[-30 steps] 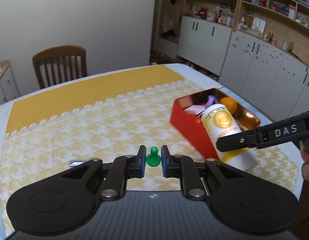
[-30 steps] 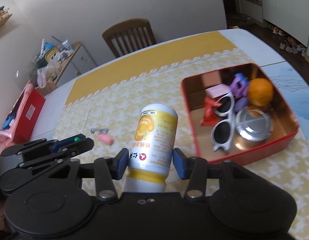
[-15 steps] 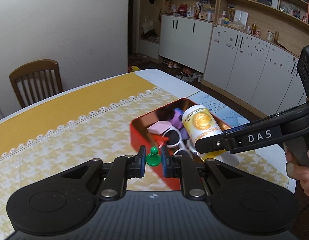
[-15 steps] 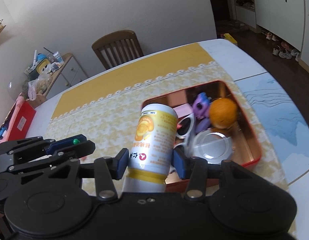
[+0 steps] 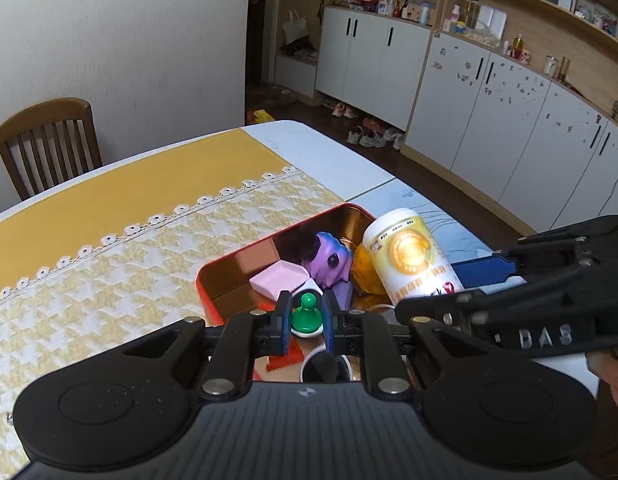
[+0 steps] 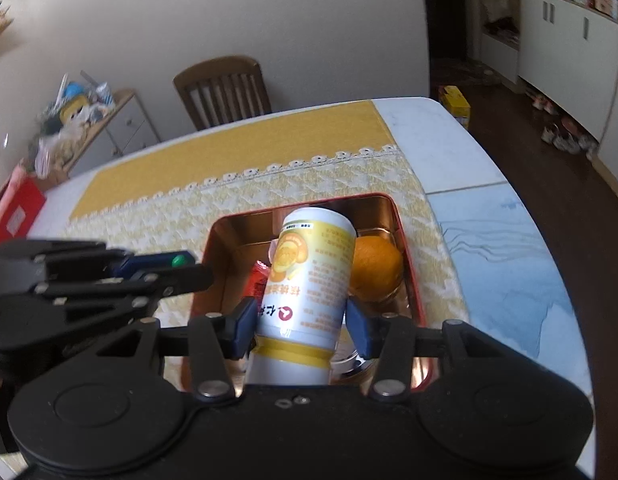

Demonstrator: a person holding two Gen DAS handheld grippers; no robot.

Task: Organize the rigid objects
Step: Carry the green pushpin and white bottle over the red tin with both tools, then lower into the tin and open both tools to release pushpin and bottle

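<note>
- Left claw (image 5: 305, 322): clamped on green pawn (image 5: 306, 313), upright, knob up, above near end of red tin (image 5: 213, 276).
- Right claw (image 6: 301, 325): clamped on yellow-white bottle (image 6: 309, 280), long axis along fingers, flat base forward, over tin beside orange (image 6: 376, 269).
- Tin on tabletop (image 5: 109, 248).

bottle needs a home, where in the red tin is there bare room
Little is bare. The red tin shows open floor only along its far wall, beyond the bottle. The orange, purple toy and pink block crowd the middle. The patterned cloth left of it is free.
</note>
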